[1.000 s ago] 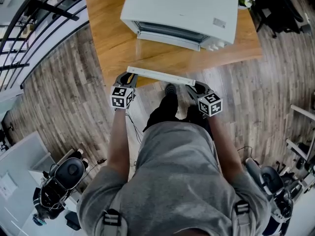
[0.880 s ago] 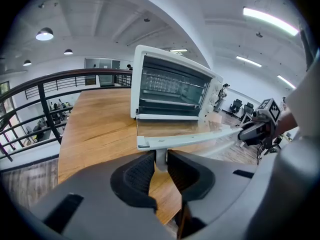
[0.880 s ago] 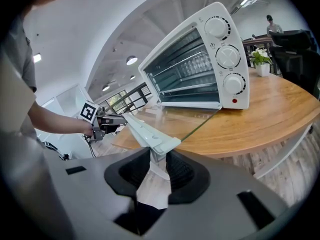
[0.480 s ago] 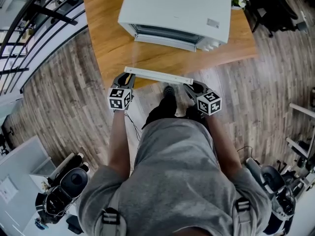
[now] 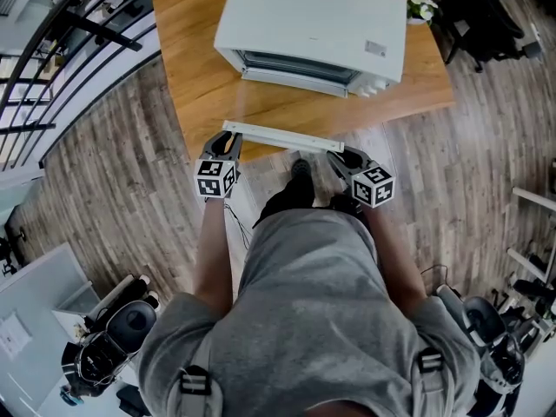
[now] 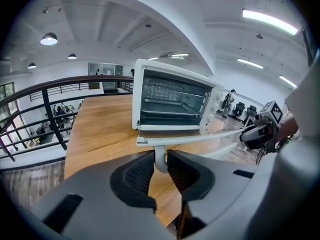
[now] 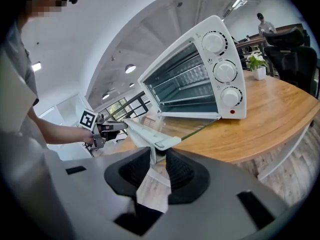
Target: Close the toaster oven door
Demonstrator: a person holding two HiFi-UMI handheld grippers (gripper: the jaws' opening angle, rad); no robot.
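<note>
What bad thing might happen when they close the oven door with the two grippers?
The left gripper and right gripper each pinch only a thin post at an end of the handle; one might slip, and the glass door could drop open. If one side rises faster, the door may twist. A hard push shut might slide the toaster oven on the table.

Shirt (image 5: 313,320): grey tee, short sleeves.
Straps (image 5: 197,387): grey webbing over both shoulders, black buckles.
Trousers (image 5: 287,200): dark.
Left gripper (image 5: 229,139): dark grey shell; thin dark cable (image 5: 233,220) below it.
Right gripper (image 5: 341,153): same grey shell.
Marker cubes (image 5: 215,179): white faces, black square codes, one per gripper.
Pads (image 6: 137,171): black, ribbed.
</note>
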